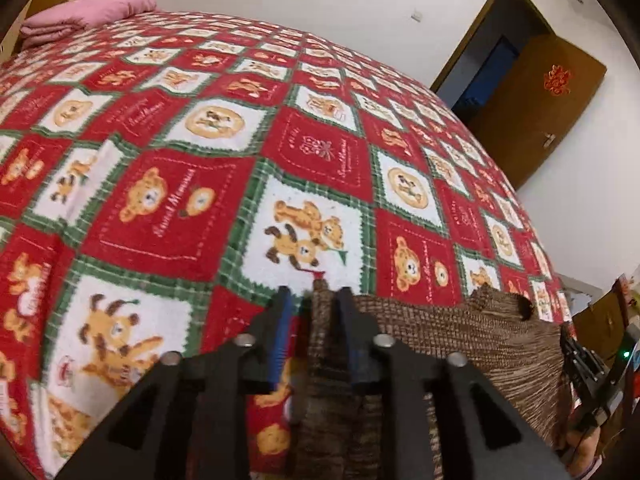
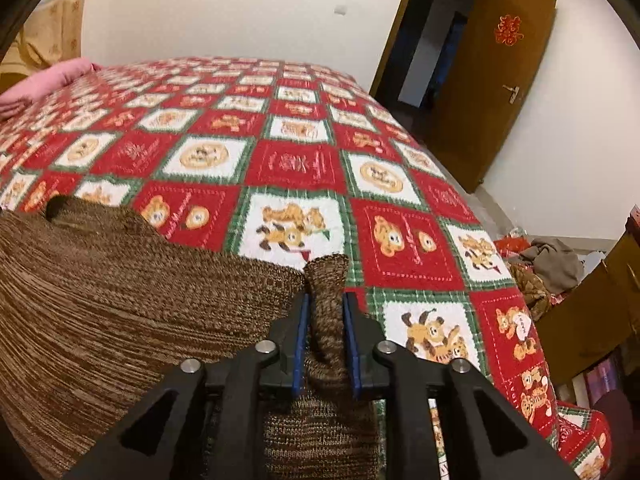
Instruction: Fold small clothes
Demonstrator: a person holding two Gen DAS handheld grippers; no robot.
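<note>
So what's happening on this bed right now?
A person works two handheld grippers on a brown knit garment lying on a red bear-print blanket. The left gripper has an edge of the knit between its fingers, with a gap on one side. The right gripper has a bunched corner between its fingers.

1. A bed (image 2: pixel 280 128) is seen, covered by a red, white and green bear-patterned blanket (image 1: pixel 208 200).
2. A brown knitted garment (image 2: pixel 120 280) is spread on the blanket at 8 o'clock in the right wrist view.
3. Folded pink bedding (image 1: pixel 88 12) is laid at 11 o'clock.
</note>
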